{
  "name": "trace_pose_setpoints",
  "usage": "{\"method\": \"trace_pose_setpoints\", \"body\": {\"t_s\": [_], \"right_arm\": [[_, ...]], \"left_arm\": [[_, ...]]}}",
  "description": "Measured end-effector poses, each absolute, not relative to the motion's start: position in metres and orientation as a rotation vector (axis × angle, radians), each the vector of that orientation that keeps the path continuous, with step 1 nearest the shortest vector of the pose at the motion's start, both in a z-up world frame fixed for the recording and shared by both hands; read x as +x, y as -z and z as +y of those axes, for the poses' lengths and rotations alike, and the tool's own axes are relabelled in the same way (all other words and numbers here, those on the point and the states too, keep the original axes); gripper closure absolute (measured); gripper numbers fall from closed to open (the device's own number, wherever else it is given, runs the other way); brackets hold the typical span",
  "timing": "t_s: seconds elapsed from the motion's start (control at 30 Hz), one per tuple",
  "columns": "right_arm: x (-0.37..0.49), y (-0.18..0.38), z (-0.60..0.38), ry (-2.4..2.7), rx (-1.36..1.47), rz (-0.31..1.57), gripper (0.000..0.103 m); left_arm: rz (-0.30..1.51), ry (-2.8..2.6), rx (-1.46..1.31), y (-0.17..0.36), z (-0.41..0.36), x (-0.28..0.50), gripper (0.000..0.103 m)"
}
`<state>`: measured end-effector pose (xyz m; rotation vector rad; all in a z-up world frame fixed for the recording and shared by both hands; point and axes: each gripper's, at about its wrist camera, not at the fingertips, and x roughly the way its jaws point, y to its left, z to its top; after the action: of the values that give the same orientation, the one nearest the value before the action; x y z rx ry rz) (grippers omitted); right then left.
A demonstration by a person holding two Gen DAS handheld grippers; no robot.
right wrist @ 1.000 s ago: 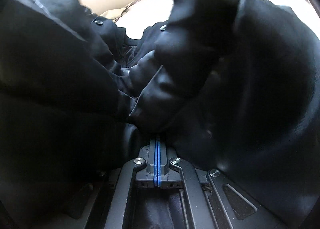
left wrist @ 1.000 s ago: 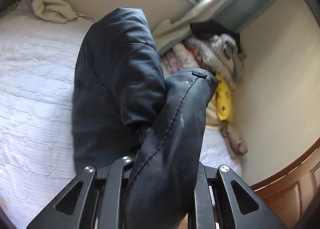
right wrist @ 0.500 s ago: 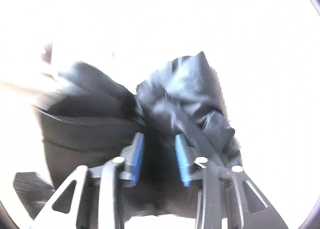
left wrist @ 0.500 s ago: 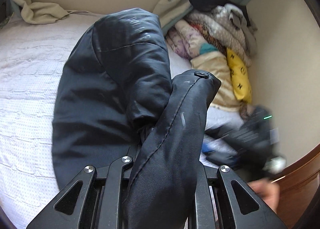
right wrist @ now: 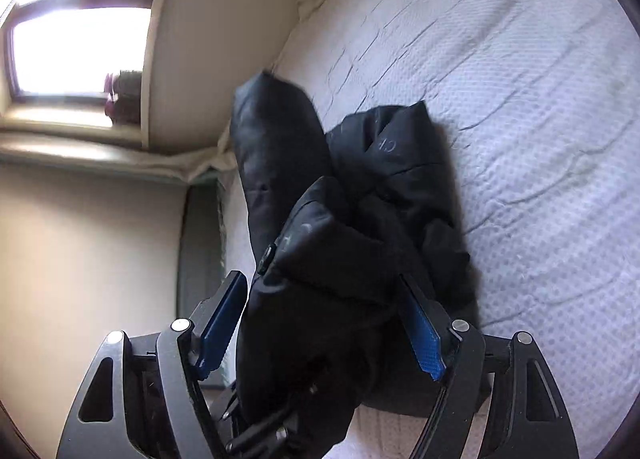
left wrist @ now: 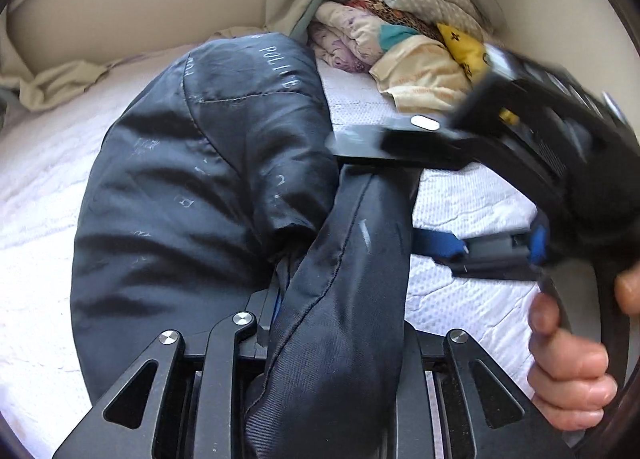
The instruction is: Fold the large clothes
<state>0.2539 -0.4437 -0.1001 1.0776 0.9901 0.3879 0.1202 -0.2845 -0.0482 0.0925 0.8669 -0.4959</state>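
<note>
My left gripper [left wrist: 340, 323], opening, pinched the black jacket [left wrist: 200, 195] running toward the frame's top; my right gripper [right wrist: 320, 323] opened around it, pads clear.

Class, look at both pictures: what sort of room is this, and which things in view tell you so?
Most likely a bedroom: a bed with a white quilted cover, a window beside it, and a pile of folded clothes in the corner.

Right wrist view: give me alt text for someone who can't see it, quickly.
A black padded jacket lies bunched on a white textured bedspread, one fold reaching between the blue pads of the right gripper, whose jaws are opening and not pressing on it. A bright window and beige wall fill the left side.
</note>
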Motion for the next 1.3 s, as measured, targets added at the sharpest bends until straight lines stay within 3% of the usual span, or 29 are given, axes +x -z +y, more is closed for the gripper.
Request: {"method": "trace_pose_setpoints", "body": {"t_s": [0.13,0.37,0.5,0.6,0.7,0.83,1.0,1.17,1.3], "right_arm": [[0.269,0.097,-0.441,-0.390,1.038,0.996,0.029],[0.304,0.112,-0.409,-0.400,0.924,1.090,0.054],[0.310,0.113,-0.400,-0.389,0.889,1.111,0.069],[0.311,0.114,-0.399,-0.387,0.885,1.107,0.073],[0.311,0.114,-0.401,-0.376,0.886,1.100,0.075],[0.310,0.112,-0.407,-0.378,0.883,1.090,0.075],[0.301,0.104,-0.415,-0.381,0.854,1.067,0.076],[0.298,0.108,-0.429,-0.371,0.842,1.046,0.077],[0.297,0.117,-0.435,-0.346,0.849,1.045,0.075]], "left_arm": [[0.846,0.532,0.133,0.052,-0.291,0.117,0.072],[0.847,0.562,0.208,0.059,-0.301,0.115,0.065],[0.886,0.614,0.181,0.054,-0.292,0.122,0.050],[0.919,0.673,0.121,0.038,-0.279,0.122,0.032],[0.959,0.733,0.027,0.023,-0.259,0.118,0.020],[0.944,0.780,-0.008,0.007,-0.224,0.110,0.019],[0.735,0.664,-0.031,0.000,-0.168,0.110,0.019],[0.874,0.649,-0.005,0.050,-0.165,0.131,0.027],[0.877,0.651,0.014,0.066,-0.175,0.129,0.027]]}}
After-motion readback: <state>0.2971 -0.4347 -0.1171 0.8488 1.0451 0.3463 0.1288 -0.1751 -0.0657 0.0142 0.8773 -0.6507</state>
